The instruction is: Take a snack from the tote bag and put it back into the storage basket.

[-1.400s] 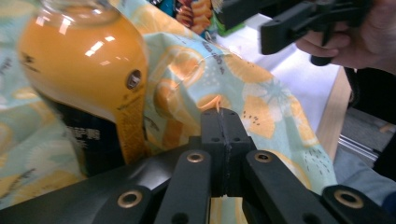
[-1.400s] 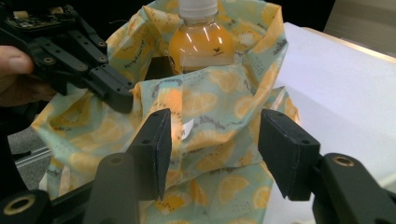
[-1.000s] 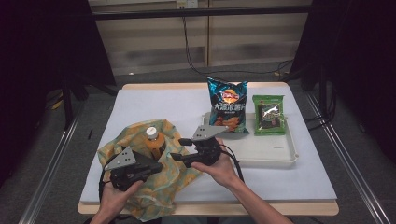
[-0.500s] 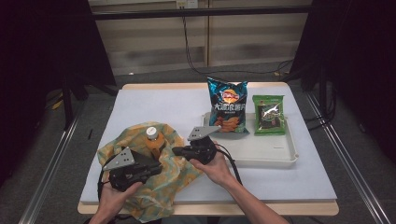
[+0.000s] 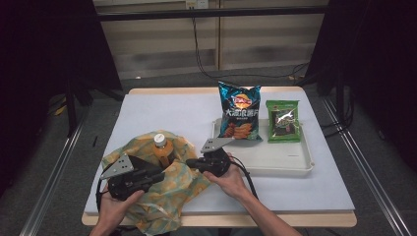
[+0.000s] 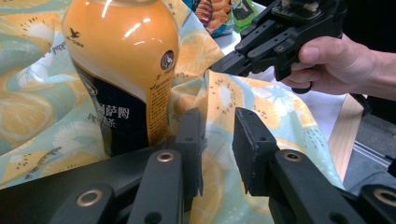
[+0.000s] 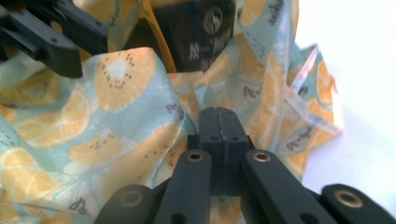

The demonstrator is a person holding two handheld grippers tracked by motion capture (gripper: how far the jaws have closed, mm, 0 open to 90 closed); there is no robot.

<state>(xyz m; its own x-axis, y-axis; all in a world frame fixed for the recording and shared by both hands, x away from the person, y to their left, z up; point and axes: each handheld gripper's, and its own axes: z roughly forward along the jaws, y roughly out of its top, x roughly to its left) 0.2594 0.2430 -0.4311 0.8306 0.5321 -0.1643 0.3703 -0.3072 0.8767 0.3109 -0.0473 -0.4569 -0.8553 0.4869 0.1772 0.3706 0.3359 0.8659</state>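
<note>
White desk (image 5: 162, 110) holds a fruit-print cloth bag (image 5: 169, 194) around an orange tea bottle (image 5: 161, 150). Right gripper (image 7: 219, 122) fingers pinch the bag's edge; left gripper (image 6: 217, 140) fingers, slightly spread, have just been opening around cloth. Lay's chips (image 5: 239, 111) stand on the tray (image 5: 290, 160).

Recording lab or test studio, not home. White tabletop (image 5: 162, 113) with wooden edge stands alone on grey floor. Black curtains (image 5: 44, 59) flank both sides. Metal rails (image 5: 54, 172) run along floor. Cables (image 5: 201, 54) hang down plain panelled back wall past far edge.
</note>
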